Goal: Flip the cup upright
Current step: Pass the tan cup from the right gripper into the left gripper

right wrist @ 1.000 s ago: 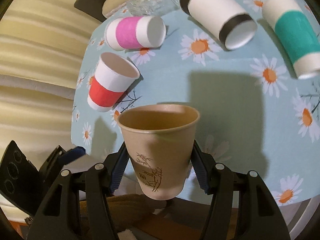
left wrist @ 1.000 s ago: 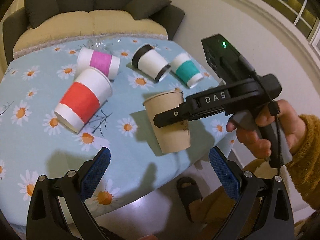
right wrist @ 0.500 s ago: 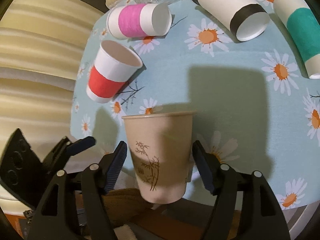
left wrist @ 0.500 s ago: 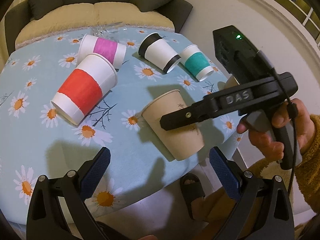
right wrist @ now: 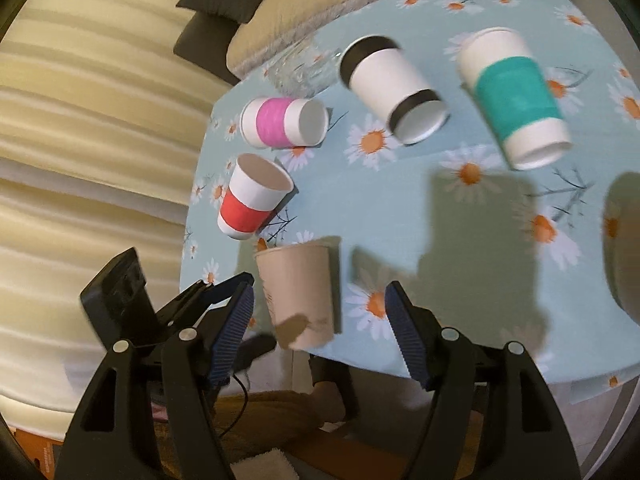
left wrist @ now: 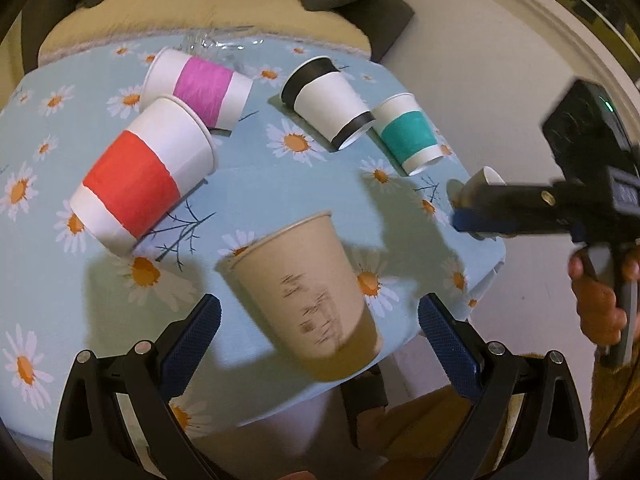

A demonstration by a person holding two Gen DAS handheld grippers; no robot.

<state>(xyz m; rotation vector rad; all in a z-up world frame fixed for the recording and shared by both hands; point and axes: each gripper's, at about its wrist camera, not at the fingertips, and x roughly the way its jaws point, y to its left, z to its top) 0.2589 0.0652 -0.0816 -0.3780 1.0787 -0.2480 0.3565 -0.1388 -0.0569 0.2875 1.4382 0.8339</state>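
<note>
A brown paper cup [left wrist: 308,300] with a bamboo print stands upright near the table's front edge; in the right wrist view it [right wrist: 300,292] sits just left of centre. My left gripper [left wrist: 318,332] is open and empty, its jaws either side of the cup and nearer the camera. My right gripper [right wrist: 320,328] is open and empty, drawn back from the cup; in the left wrist view it [left wrist: 480,216] hovers at the table's right edge, and whether it touches the small cup there I cannot tell.
On the daisy tablecloth [left wrist: 280,184] lie a red-banded cup [left wrist: 140,176], a pink-banded cup [left wrist: 200,88], a black-banded cup [left wrist: 328,104] and a teal-banded cup [left wrist: 408,136]. A small cup [left wrist: 480,184] lies at the right edge. A sofa [left wrist: 200,8] stands behind.
My right gripper has opened, let go of the brown cup and pulled away to the right. The cup now stands on the table by itself.
</note>
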